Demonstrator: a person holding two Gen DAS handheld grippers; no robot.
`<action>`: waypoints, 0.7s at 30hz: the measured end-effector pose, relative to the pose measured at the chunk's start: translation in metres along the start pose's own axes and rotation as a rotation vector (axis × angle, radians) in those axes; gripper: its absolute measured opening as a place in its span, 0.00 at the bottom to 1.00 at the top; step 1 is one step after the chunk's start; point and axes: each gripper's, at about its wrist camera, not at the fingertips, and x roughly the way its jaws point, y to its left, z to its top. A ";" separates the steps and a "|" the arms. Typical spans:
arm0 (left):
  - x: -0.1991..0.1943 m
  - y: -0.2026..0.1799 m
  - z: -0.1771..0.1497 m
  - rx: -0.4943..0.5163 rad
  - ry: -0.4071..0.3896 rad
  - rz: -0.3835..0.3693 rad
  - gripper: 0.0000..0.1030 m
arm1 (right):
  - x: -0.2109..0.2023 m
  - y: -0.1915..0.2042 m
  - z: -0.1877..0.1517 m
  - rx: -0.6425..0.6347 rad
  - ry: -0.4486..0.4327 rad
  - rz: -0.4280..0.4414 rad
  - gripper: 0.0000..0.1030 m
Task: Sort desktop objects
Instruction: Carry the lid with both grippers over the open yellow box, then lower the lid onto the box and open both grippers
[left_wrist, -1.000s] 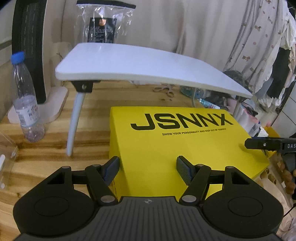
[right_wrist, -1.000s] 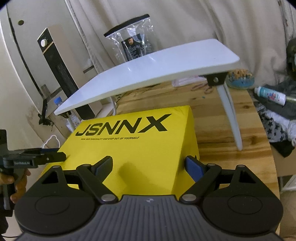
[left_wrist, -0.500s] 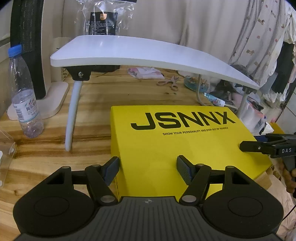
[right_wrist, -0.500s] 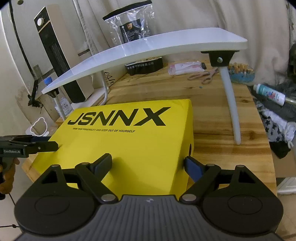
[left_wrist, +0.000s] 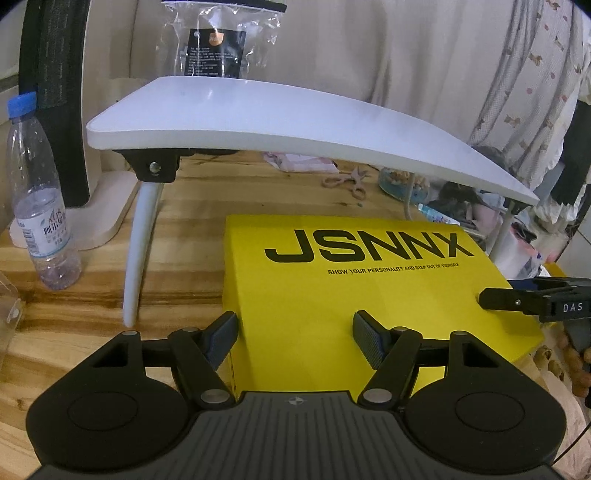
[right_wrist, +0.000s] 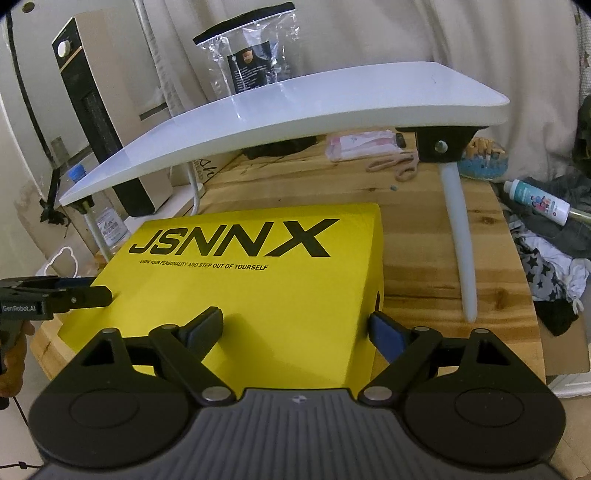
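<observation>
Straddling yellow box (left_wrist: 369, 295) on wooden tabletop (left_wrist: 177, 258) w/ left gripper (left_wrist: 293, 339) at its left edge and right gripper (right_wrist: 295, 332) at its right edge, jaws wide open, nothing gripped; keep both level, press inward evenly.

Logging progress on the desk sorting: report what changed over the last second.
The left gripper, right gripper and yellow box dropped together toward the desk; the white shelf now looks nearly edge-on. Both stay open at the box; nothing grasped or released.
</observation>
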 end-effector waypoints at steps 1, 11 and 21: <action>-0.002 -0.001 -0.001 0.003 -0.010 0.009 0.73 | -0.001 0.001 -0.001 -0.003 -0.007 -0.005 0.86; -0.062 -0.026 -0.034 0.014 -0.215 0.111 1.00 | -0.065 0.044 -0.030 -0.125 -0.251 -0.085 1.00; -0.074 -0.068 -0.104 0.007 -0.223 0.116 1.00 | -0.102 0.089 -0.102 -0.077 -0.392 -0.154 1.00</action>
